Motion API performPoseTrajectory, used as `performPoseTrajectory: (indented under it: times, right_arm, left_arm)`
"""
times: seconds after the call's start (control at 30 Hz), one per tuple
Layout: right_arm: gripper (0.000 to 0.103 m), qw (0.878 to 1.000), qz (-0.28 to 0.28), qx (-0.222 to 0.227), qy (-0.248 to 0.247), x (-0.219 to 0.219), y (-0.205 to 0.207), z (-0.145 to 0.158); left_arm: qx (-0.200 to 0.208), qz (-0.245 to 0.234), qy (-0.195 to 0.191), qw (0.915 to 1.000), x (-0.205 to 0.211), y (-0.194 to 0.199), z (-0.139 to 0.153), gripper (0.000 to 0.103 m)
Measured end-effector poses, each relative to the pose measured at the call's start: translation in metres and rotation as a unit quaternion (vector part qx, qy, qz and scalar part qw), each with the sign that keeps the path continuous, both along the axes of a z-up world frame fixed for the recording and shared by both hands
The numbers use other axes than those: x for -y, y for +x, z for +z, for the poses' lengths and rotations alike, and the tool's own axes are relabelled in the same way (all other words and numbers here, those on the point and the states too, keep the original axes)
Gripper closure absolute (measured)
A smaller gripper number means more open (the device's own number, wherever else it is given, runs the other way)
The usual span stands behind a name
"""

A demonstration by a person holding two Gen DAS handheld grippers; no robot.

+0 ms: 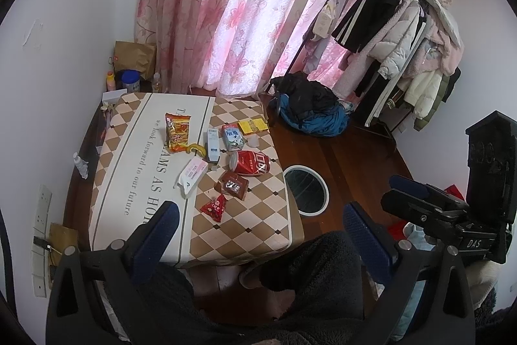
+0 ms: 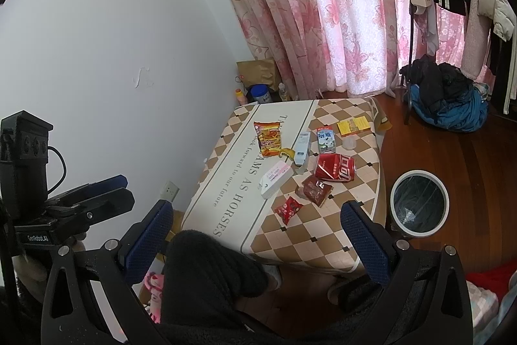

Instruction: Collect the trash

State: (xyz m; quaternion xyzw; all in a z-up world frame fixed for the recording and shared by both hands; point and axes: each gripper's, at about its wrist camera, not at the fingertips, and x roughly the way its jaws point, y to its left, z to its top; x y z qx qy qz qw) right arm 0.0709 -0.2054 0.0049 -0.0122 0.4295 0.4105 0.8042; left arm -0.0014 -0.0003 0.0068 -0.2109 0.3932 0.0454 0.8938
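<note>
Trash lies on the checkered table point(image 1: 245, 228) point(image 2: 326, 244): a crushed red can point(image 1: 251, 163) point(image 2: 336, 171), a brown wrapper point(image 1: 233, 185) point(image 2: 316, 189), a small red packet point(image 1: 214, 207) point(image 2: 288, 208), a milk carton point(image 1: 231, 136) point(image 2: 325, 139), an orange snack bag point(image 1: 177, 131) point(image 2: 269, 138), a banana peel point(image 1: 197, 148), white boxes point(image 1: 193, 173) point(image 2: 274, 178) and a yellow box point(image 1: 252, 125) point(image 2: 353, 125). A white-rimmed bin point(image 1: 306, 190) point(image 2: 419, 203) stands on the floor right of the table. My left gripper point(image 1: 258, 235) and right gripper point(image 2: 255, 231) are open and empty, held above the near table edge.
A blue and black clothes pile point(image 1: 310, 109) point(image 2: 446, 102) lies on the wood floor by a clothes rack point(image 1: 397, 31). Pink curtains point(image 1: 245, 5) hang behind. Bottles and a paper bag point(image 1: 132, 67) sit in the far corner. My dark-trousered legs point(image 2: 206, 280) are below.
</note>
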Motion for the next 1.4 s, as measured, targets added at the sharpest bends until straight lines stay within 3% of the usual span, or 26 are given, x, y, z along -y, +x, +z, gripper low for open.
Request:
performPoseTrajectory:
  times: [1.27,1.33,1.4]
  right_arm:
    - [0.0,1.0,0.005,0.006,0.001,-0.007,-0.001,0.012]
    - [0.0,1.0,0.003,0.005,0.002,-0.007,-0.001,0.01]
    - [0.0,1.0,-0.015,0.001,0.001,-0.006,0.005,0.005]
  left_arm:
    - [0.004,-0.002,-0.002,1.0,0.005,0.001,0.001,0.0]
    - [0.0,0.005,0.009,1.0,0.006,0.003,-0.002,0.0]
    - [-0.016,0.032,0.046,0.9983,0.005,0.013,-0.012,0.0]
